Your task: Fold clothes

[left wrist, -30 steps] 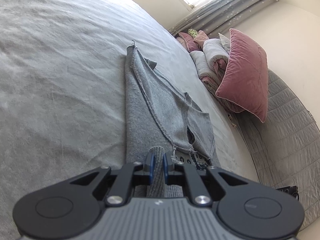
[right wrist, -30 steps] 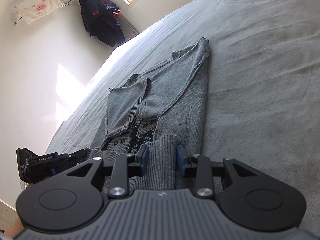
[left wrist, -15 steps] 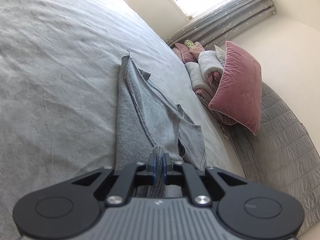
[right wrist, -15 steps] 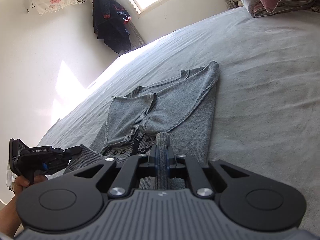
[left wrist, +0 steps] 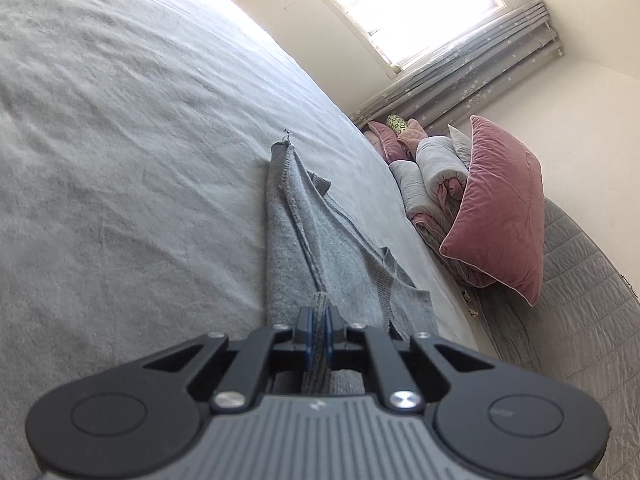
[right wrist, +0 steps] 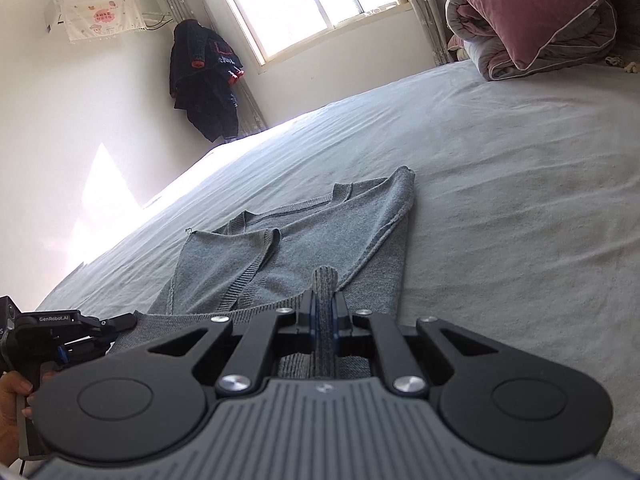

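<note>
A grey knitted sweater [right wrist: 320, 232] lies on the grey bed [right wrist: 500, 168], its sleeves folded in over the body. My right gripper [right wrist: 325, 312] is shut on a pinch of the ribbed hem at the near right corner. In the left wrist view the sweater [left wrist: 320, 240] runs away lengthwise, and my left gripper [left wrist: 317, 324] is shut on the ribbed hem at the other near corner. The left gripper [right wrist: 116, 322] also shows low on the left of the right wrist view, held by a hand [right wrist: 12, 392]. The hem between the two grippers is lifted off the bed.
Pink pillows [left wrist: 500, 216] and rolled grey quilts [left wrist: 432, 164] are stacked at the head of the bed. A window [right wrist: 304, 4] with curtains lies beyond. A dark coat [right wrist: 204, 76] hangs in the room corner. Bare grey sheet [left wrist: 120, 160] spreads on both sides of the sweater.
Both grippers closed onto the ribbed hem and raised it; the patterned inner knit near the hem is now covered. The views have tilted up toward the window.
</note>
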